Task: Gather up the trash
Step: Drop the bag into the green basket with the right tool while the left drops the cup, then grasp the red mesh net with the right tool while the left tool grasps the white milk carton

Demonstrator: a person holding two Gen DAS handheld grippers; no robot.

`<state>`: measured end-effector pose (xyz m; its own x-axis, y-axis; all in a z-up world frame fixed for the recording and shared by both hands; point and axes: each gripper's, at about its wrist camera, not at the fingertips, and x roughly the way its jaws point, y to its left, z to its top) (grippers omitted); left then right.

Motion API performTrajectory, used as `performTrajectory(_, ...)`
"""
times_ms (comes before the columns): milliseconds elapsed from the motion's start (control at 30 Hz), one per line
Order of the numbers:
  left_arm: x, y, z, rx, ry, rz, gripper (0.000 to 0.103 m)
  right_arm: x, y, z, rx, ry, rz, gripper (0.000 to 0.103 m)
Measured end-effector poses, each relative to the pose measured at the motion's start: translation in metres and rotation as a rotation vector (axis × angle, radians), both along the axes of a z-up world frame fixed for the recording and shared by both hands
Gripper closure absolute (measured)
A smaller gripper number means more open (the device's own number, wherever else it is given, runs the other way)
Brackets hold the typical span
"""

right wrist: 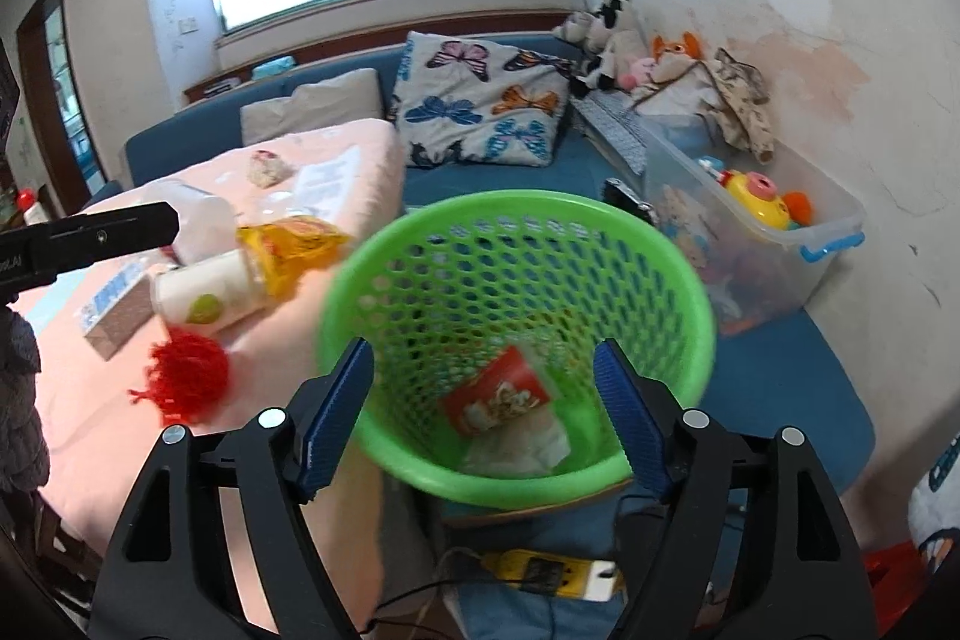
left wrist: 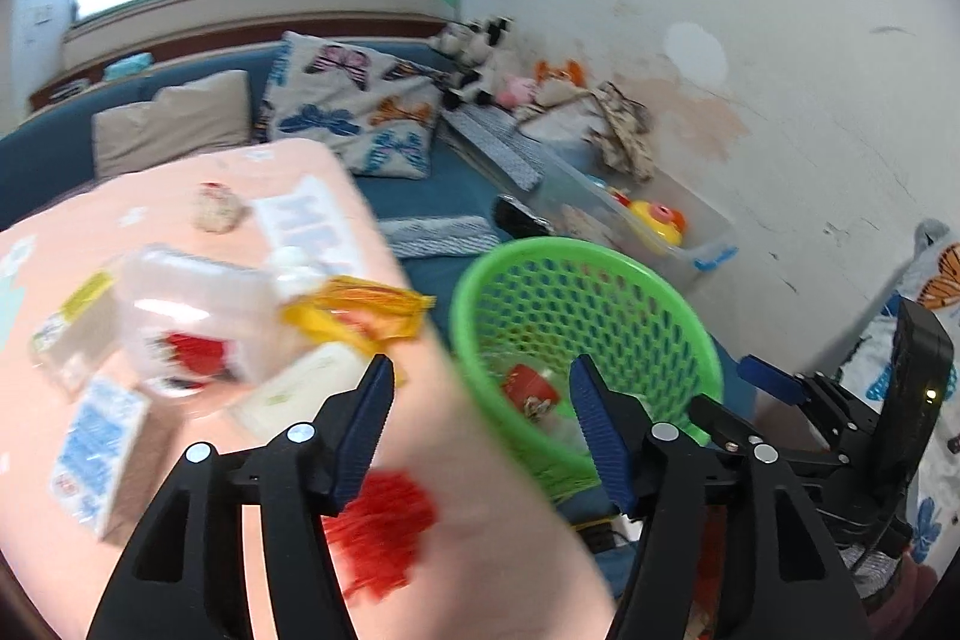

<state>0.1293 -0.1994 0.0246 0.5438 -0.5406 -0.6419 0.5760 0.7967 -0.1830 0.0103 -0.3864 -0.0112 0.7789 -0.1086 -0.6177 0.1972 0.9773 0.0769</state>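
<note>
So, step: mid-collection, green basket [right wrist: 522,340] already holds some trash.
Claws: left claw [left wrist: 480,430] and right claw [right wrist: 483,412] both wide, empty.
Next: probably grab the red yarn tuft [right wrist: 189,379] off the surface [right wrist: 108,436].

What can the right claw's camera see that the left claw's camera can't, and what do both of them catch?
Only the right wrist view shows the yellow device on the floor below the basket, the doorway at far left, and white crumpled paper lying clearly in the basket. Only the left wrist view shows the right claw from the side. Both share the green basket holding a red wrapper, the red yarn tuft, the yellow wrapper and the butterfly pillow.
</note>
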Motion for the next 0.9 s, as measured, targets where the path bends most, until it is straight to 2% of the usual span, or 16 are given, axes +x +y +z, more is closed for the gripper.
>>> performTrajectory(200, -0.001, 0.053, 0.003, 0.006, -0.023, 0.098, 0.04, 0.003, 0.035, 0.005, 0.031, -0.01, 0.069, 0.024)
performTrajectory(533, 0.0, 0.141, -0.008, 0.01, -0.012, 0.259, 0.036, 0.022, 0.108, 0.0, 0.052, 0.012, 0.214, 0.022)
performTrajectory(833, 0.004, 0.192, -0.03, 0.04, 0.021, 0.346, 0.029, 0.053, 0.15, -0.018, 0.072, 0.057, 0.278, 0.022)
performTrajectory(900, 0.007, 0.199, -0.035, 0.048, 0.031, 0.356, 0.024, 0.06, 0.156, -0.024, 0.077, 0.071, 0.282, 0.022)
